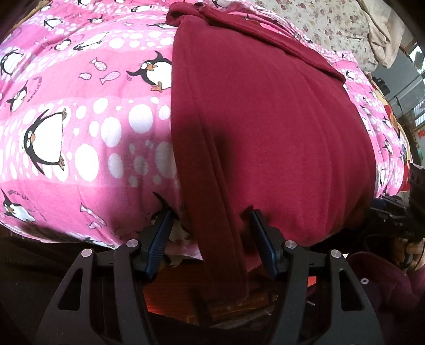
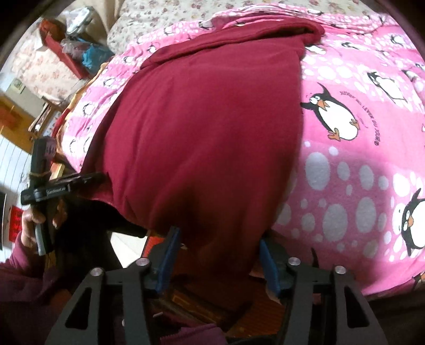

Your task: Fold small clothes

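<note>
Nearest in the left wrist view, the left gripper (image 1: 209,225) has its blue pads spread apart, with a folded strip of the maroon garment (image 1: 265,127) hanging down between them; the right-hand pad touches the cloth and the left one stands clear, so nothing is clamped. The right wrist view shows the right gripper (image 2: 216,244) about the same, jaws apart with the near hem drooping between them. Only this view catches the person's left hand (image 2: 34,225) on the other tool's handle at the left. The garment lies flat on the pink penguin blanket (image 1: 79,119), a sleeve folded across its far end. Farther off sits a floral quilt (image 2: 159,16).
</note>
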Available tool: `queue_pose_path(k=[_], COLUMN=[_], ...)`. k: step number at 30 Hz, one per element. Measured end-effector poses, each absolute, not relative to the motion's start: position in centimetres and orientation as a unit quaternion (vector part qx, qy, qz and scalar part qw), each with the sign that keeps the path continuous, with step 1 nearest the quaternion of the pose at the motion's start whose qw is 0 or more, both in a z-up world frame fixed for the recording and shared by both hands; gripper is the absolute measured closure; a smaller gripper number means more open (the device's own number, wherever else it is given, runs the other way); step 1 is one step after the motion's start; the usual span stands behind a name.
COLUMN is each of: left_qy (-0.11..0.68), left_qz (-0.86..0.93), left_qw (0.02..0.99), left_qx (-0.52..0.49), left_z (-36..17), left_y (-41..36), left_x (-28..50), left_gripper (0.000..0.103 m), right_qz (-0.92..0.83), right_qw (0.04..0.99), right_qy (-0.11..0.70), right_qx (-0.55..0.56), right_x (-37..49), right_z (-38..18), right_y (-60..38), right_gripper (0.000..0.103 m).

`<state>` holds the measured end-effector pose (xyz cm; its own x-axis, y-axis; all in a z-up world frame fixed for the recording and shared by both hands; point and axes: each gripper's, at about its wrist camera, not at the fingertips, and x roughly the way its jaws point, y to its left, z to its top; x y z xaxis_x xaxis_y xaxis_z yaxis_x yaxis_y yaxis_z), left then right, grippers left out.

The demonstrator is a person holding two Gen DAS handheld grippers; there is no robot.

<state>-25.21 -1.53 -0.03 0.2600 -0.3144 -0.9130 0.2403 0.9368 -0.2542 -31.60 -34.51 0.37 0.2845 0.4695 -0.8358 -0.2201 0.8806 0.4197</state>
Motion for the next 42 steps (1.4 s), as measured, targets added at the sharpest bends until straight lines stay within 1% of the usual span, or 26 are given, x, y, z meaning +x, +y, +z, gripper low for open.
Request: queue_pose_path(k=[3, 6, 8, 11, 13, 15, 16, 18, 19, 20, 21, 22, 23, 25, 26, 31, 34, 42], left_qy=[0.583, 0.582, 0.583, 0.584, 0.584, 0.583, 0.583, 0.581, 0.58, 0.58, 0.579, 0.578, 0.574, 0.563, 0.555, 0.506, 0.479, 0.437], left_qz=[-0.173, -0.173, -0.173, -0.171, -0.172, -0.173, -0.175, -0.174, -0.171, -0.171, -0.174, -0.178, -0.185, -0.195, -0.198, -0.213, -0.202, -0.182], left_qw=[0.793, 0.794, 0.794, 0.793, 0.793, 0.794, 0.793, 0.795, 0.796, 0.796, 0.796, 0.796, 0.797, 0.802, 0.807, 0.831, 0.848, 0.871], left_qx=[-0.032, -0.024, -0.024, -0.022, -0.021, -0.021, -0.02, -0.022, -0.021, -0.022, -0.028, -0.033, -0.04, -0.045, -0.045, -0.092, -0.1, -0.13], left_z=[-0.2, -0.3, -0.4, -0.5, -0.5, -0.6, -0.5, -0.3, -0.2, -0.1, 0.3, 0.6, 1.1, 2.3, 3.0, 7.0, 8.6, 11.0], left_y=[-1.9, -2.5, -2.8, -2.9, -3.0, -3.1, -3.1, -2.8, -2.5, -2.4, -2.1, -1.9, -1.7, -1.6, -1.6, -0.6, -0.1, 0.6], left_x=[-25.0, -24.9, -24.9, -24.7, -24.7, -24.6, -24.6, -24.8, -25.0, -25.0, -25.0, -25.0, -25.0, -24.9, -24.9, -23.1, -21.1, -15.2], left_gripper=[0.043, 0.04, 0.039, 0.039, 0.039, 0.039, 0.039, 0.053, 0.065, 0.074, 0.079, 0.088, 0.09, 0.091, 0.094, 0.094, 0.095, 0.095], right_qz=[0.229, 0.232, 0.232, 0.232, 0.23, 0.228, 0.228, 0.232, 0.235, 0.244, 0.251, 0.258, 0.263, 0.275, 0.28, 0.298, 0.292, 0.247], right_qw=[0.789, 0.778, 0.771, 0.774, 0.779, 0.784, 0.786, 0.79, 0.792, 0.792, 0.793, 0.795, 0.797, 0.798, 0.8, 0.811, 0.827, 0.869], right_qy=[0.559, 0.574, 0.582, 0.579, 0.574, 0.568, 0.565, 0.558, 0.555, 0.549, 0.544, 0.537, 0.532, 0.521, 0.515, 0.473, 0.443, 0.382], right_qx=[0.113, 0.112, 0.112, 0.107, 0.105, 0.1, 0.1, 0.1, 0.1, 0.104, 0.107, 0.111, 0.115, 0.126, 0.13, 0.171, 0.185, 0.195], right_x=[-31.8, -31.4, -31.2, -31.3, -31.4, -31.5, -31.5, -31.5, -31.5, -31.5, -31.5, -31.4, -31.4, -31.1, -30.9, -29.3, -27.8, -21.6], right_z=[0.0, -1.1, -1.5, -1.4, -1.4, -1.2, -1.1, -0.7, -0.5, -0.1, 0.3, 0.8, 1.2, 2.0, 2.4, 5.3, 7.3, 11.1], right_y=[-34.1, -33.7, -33.4, -33.1, -33.0, -32.9, -33.0, -33.0, -33.1, -33.1, -33.0, -33.0, -32.9, -33.1, -33.2, -34.4, -35.2, -37.8], right_gripper=[0.051, 0.051, 0.049, 0.049, 0.055, 0.069, 0.072, 0.082, 0.083, 0.085, 0.086, 0.086, 0.087, 0.087, 0.087, 0.087, 0.087, 0.087])
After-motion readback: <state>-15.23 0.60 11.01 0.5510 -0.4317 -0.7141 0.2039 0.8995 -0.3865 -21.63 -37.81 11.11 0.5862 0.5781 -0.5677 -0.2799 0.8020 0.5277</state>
